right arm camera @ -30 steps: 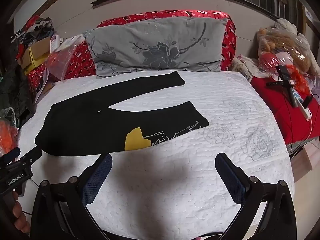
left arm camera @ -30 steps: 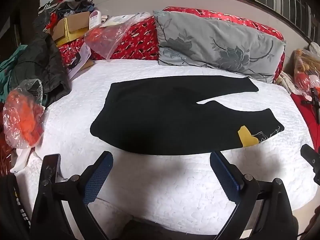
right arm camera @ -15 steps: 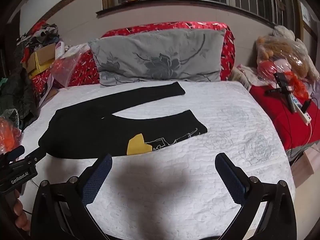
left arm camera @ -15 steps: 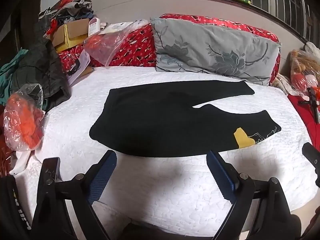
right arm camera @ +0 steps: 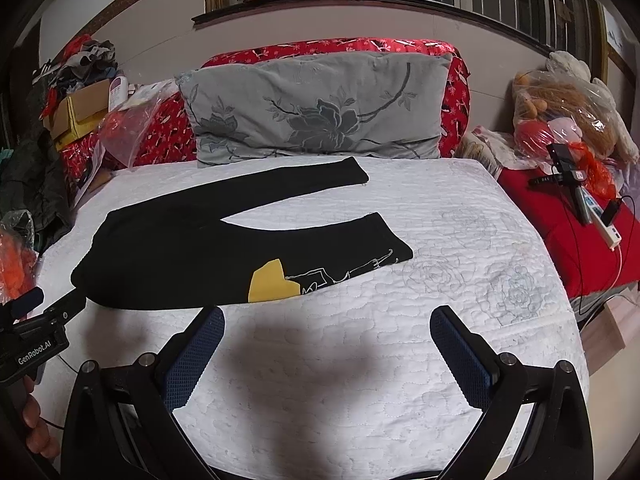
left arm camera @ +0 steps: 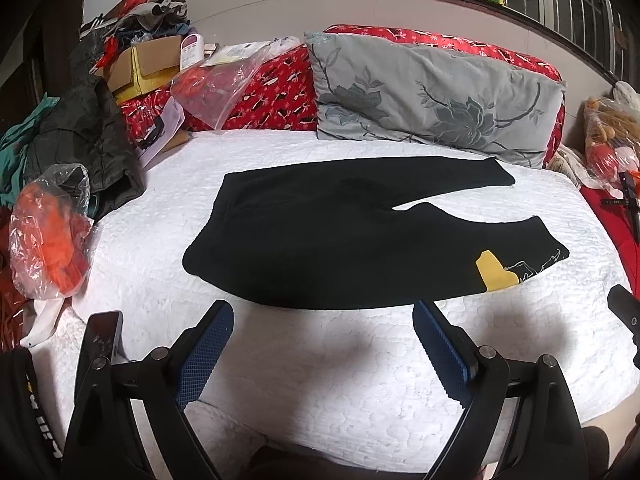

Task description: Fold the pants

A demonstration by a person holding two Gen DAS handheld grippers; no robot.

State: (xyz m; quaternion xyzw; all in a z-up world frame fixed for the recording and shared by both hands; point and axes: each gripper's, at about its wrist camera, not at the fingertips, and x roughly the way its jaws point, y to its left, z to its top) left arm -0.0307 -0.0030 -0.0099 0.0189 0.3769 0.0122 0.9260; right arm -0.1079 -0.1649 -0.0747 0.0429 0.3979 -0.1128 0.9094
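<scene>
The black pants (left arm camera: 340,236) lie flat on the bed (left arm camera: 360,380), which is covered in a white quilted spread with a stitched, bubbly texture. The waistband sits at the left and both legs run off to the right, splayed in a V. The near leg carries a yellow patch (left arm camera: 494,272) and thin white line drawing beside its cuff. The left gripper (left arm camera: 322,356) hovers over the near edge of the bed, its blue, grid-textured fingers (left arm camera: 204,354) spread wide and holding nothing. The right gripper (right arm camera: 328,360) hangs likewise near the patch, fingers wide apart and empty. At the far side a grey pillow (right arm camera: 316,108) with a dark floral print leans against a red patterned headboard (right arm camera: 454,80).
</scene>
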